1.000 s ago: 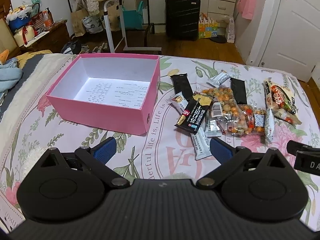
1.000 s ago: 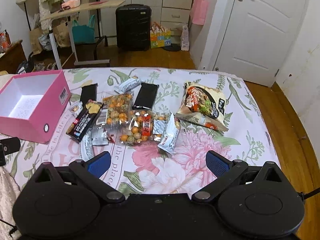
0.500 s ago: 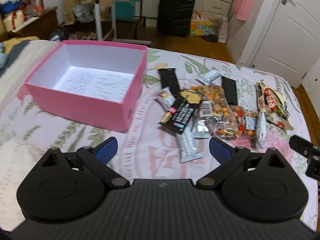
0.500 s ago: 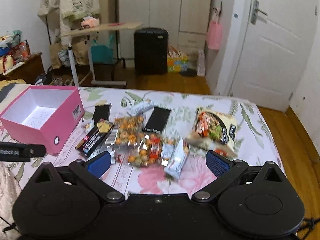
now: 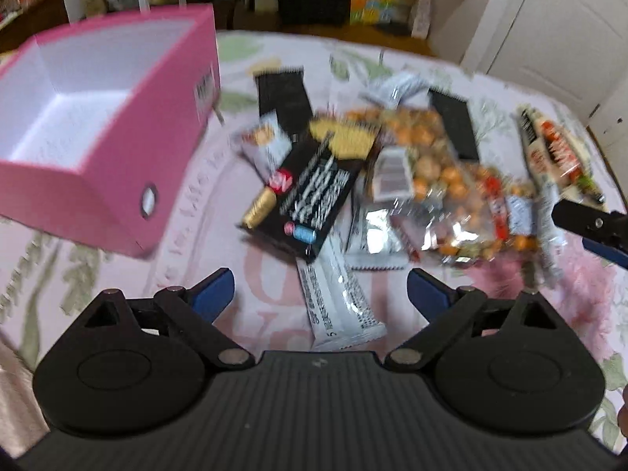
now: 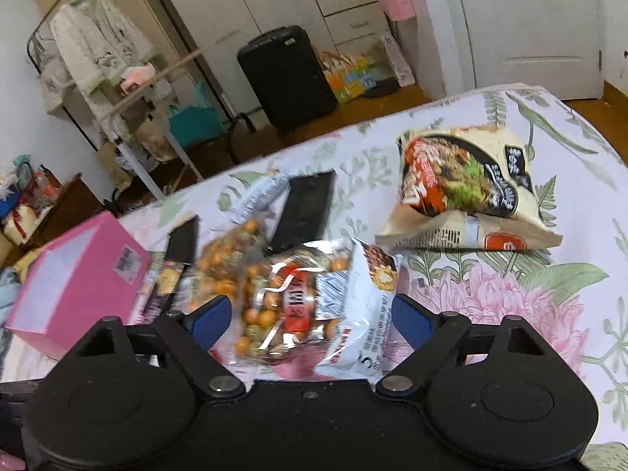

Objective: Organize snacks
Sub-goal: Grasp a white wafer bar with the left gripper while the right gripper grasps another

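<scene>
An open pink box (image 5: 106, 180) with a white inside stands on the flowered bedspread (image 5: 204, 235), left of a heap of snacks. My left gripper (image 5: 320, 293) hovers low over the heap's near edge, jaws closing. A white bar wrapper (image 5: 337, 302) lies between its pads, untouched. A black biscuit pack (image 5: 318, 196) lies just beyond. My right gripper (image 6: 310, 318) is tilted, jaws closing, over a clear bag of orange nuts (image 6: 282, 302) and a white packet (image 6: 365, 310); its pads do not press them. A noodle pack (image 6: 463, 180) lies farther right.
Two black bars (image 6: 306, 208) (image 5: 282, 94) lie at the heap's far side. The right gripper's fingers (image 5: 581, 219) reach in at the left wrist view's right edge. Past the bed are wooden floor, a black suitcase (image 6: 286, 78), a side table, and a white door (image 6: 530, 27).
Both grippers have sunk toward the snack heap, which now fills each view. The right gripper has rolled, tilting its view. Both sets of jaws stand slightly narrower.
</scene>
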`<state>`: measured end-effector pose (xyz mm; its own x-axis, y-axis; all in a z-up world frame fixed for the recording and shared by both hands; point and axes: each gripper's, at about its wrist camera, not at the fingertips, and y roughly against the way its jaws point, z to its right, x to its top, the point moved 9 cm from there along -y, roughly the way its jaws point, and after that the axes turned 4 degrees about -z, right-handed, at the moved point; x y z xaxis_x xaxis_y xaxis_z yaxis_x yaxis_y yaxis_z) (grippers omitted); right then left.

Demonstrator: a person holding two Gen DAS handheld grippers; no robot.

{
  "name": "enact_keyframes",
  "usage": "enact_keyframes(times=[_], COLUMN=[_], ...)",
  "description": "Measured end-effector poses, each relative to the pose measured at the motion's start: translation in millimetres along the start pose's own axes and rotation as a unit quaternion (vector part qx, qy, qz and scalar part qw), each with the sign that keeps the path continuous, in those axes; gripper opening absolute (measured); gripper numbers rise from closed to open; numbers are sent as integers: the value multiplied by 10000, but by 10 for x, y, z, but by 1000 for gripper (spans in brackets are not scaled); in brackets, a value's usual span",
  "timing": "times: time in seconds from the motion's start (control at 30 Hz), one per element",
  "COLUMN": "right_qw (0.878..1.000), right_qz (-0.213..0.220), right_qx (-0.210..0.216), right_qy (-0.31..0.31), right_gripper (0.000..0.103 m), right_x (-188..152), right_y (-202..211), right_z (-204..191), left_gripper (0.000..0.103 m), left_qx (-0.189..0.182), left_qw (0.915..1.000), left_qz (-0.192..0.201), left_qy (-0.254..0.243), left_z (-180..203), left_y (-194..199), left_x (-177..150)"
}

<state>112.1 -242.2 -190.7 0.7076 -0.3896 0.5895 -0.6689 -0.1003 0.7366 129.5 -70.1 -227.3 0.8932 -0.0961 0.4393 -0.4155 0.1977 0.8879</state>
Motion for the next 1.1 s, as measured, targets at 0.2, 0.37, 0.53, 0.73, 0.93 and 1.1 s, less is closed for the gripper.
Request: enact_keyframes(times=[0.2,0.37,0.53,0.73,0.93,1.1], right_qw=[9976,9985,9954,9966,9973,9913], right_qz=[58,175,180,68,-461,-849], right_qx=[-689,-523,-899,-573,146,833], right_qy=[102,-12,282,584,557,568], right_gripper=[77,43,33,32,32,32], right_x=[-48,-53,-92,-242,-336,-368], right_y=[-311,-392,-268,-19,149,301], right_z=[184,243,273,45,-293,-665], left_gripper=[88,59,29,28,27,27], left_qx=[37,-108,-27,-134,-484,-472], left_qw=[9999,9991,9989,9982,9967,9953], left_qz=[-25,344,116,-145,-410,-467], left_qy=[136,-220,-458,-569,-499,-708], left_z=[-64,21,31,-13,-61,-142], left_y=[-291,-266,-216,-50,247,577], left_x=[-162,-136,-155,-222,-241,-220])
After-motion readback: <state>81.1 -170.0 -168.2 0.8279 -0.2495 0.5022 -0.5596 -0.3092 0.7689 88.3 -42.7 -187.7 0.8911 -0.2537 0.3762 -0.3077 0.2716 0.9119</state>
